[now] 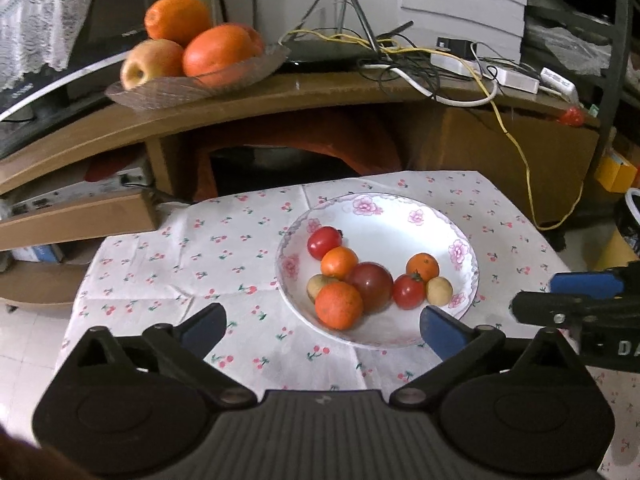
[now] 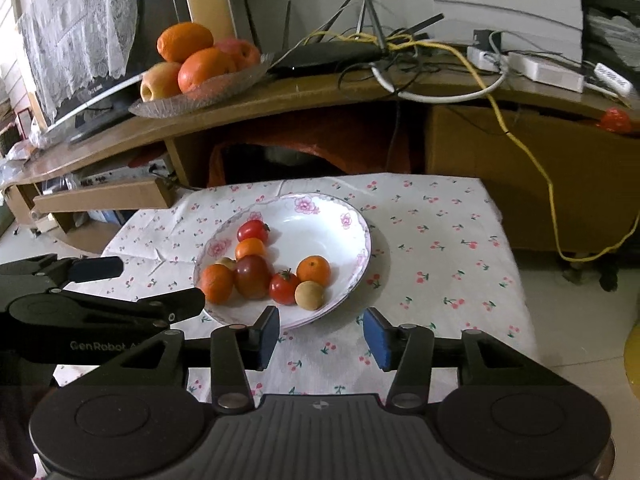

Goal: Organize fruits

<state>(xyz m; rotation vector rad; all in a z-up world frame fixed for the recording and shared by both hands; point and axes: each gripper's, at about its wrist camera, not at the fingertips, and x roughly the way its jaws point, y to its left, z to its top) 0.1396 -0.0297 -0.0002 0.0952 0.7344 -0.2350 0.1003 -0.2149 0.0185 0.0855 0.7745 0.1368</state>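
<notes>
A white floral plate (image 1: 400, 216) (image 2: 320, 216) sits on a cherry-print cloth and holds several small fruits: red tomatoes (image 1: 323, 242) (image 2: 253, 231), small oranges (image 1: 338, 305) (image 2: 313, 270), a dark tomato (image 1: 370, 287) (image 2: 252, 277) and pale round fruits (image 1: 439, 291) (image 2: 309, 295). My left gripper (image 1: 322, 326) is open and empty, just short of the plate's near rim. My right gripper (image 2: 322, 334) is open and empty, in front of the plate's near right rim. Each gripper shows in the other's view, the right one (image 1: 576, 300) and the left one (image 2: 96, 280).
A glass dish (image 1: 192, 84) (image 2: 192, 98) with large oranges and apples stands on the wooden shelf (image 1: 320, 92) behind. A router, power strips and tangled cables (image 1: 440, 60) (image 2: 440, 56) lie on the shelf's right part. A yellow cable (image 2: 552, 200) hangs down at the right.
</notes>
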